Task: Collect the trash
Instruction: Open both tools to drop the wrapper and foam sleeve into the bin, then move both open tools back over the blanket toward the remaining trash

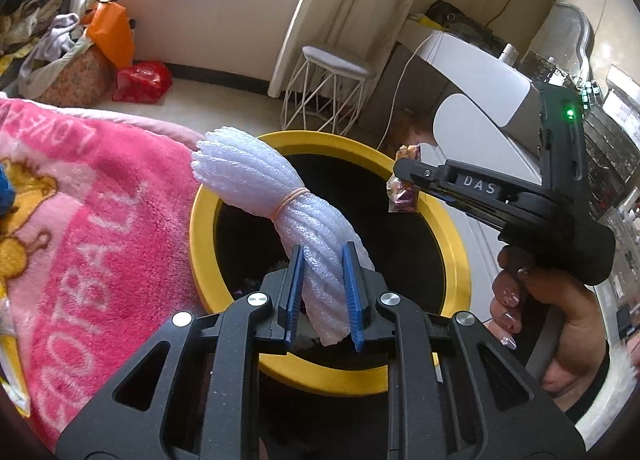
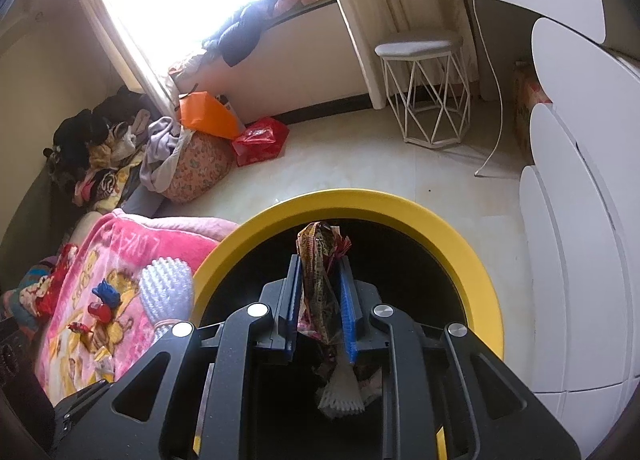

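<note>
Left hand-held gripper [image 1: 322,292] clamping white foam netting roll [image 1: 276,212], right hand-held gripper [image 2: 320,308], marked "DAS", pads around crumpled printed snack wrapper [image 2: 320,264], both over yellow-rimmed round black bin [image 2: 452,228], pink "FOOTBALL" fleece blanket [image 1: 92,228] left.

A white wire-legged stool [image 2: 422,96] stands on the pale floor. Well to its left, an orange bag [image 2: 206,116] tops a floral bundle [image 2: 196,170], with a red plastic bag [image 2: 260,140] just beside them. A pink blanket [image 1: 80,220] lies nearer the camera than the stool.
</note>
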Tool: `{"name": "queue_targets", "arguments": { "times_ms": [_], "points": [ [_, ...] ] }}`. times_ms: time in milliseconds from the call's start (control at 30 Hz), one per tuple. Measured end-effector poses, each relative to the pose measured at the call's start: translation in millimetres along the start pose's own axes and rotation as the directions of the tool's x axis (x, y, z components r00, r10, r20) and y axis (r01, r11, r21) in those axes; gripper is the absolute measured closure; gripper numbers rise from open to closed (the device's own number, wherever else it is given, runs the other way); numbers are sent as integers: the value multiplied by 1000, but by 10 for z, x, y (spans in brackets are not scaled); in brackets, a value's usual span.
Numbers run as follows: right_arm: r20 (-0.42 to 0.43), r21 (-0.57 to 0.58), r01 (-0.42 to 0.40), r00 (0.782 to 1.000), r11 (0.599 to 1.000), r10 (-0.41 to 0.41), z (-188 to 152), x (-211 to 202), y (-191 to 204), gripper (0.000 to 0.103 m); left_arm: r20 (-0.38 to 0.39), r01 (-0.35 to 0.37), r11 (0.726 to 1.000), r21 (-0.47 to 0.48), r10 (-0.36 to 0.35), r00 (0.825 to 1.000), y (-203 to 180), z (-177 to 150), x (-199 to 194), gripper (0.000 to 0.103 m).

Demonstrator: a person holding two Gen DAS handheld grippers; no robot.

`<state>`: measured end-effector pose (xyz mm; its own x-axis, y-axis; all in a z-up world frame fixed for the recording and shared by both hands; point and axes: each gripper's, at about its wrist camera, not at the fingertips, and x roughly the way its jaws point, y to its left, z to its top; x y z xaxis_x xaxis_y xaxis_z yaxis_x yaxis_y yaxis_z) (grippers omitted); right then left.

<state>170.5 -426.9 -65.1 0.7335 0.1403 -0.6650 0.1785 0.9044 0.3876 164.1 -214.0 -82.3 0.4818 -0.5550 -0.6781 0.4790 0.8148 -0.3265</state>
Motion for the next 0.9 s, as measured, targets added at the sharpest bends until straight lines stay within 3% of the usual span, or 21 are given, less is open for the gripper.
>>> {"name": "queue_targets", "arguments": {
  "times_ms": [133, 300, 433, 567, 900],
  "points": [
    [-7, 6, -2, 1000, 1000, 2, 10, 26, -32, 75, 0, 3, 1000, -2, -3, 1000, 3, 21, 36, 81],
    [-3, 19, -6, 1000, 1000, 6, 15, 7, -44, 61, 18, -3, 1000, -14, 3, 1000, 26, 3, 0, 56],
    [3, 14, -4, 1000, 1000, 4, 21, -12, -32, 55, 45, -10, 999, -30, 12, 999, 65, -11, -103, 30],
    [5, 10, -2, 1000, 1000, 2, 22, -17, -15, 49, 78, -23, 999, -47, 27, 997, 80, 17, -230, 14],
    [33, -32, -25, 999, 999, 26, 48, -90, 155, 42, 174, -92, 994, -53, 100, 980, 154, 71, -606, 11]
  ]
}}
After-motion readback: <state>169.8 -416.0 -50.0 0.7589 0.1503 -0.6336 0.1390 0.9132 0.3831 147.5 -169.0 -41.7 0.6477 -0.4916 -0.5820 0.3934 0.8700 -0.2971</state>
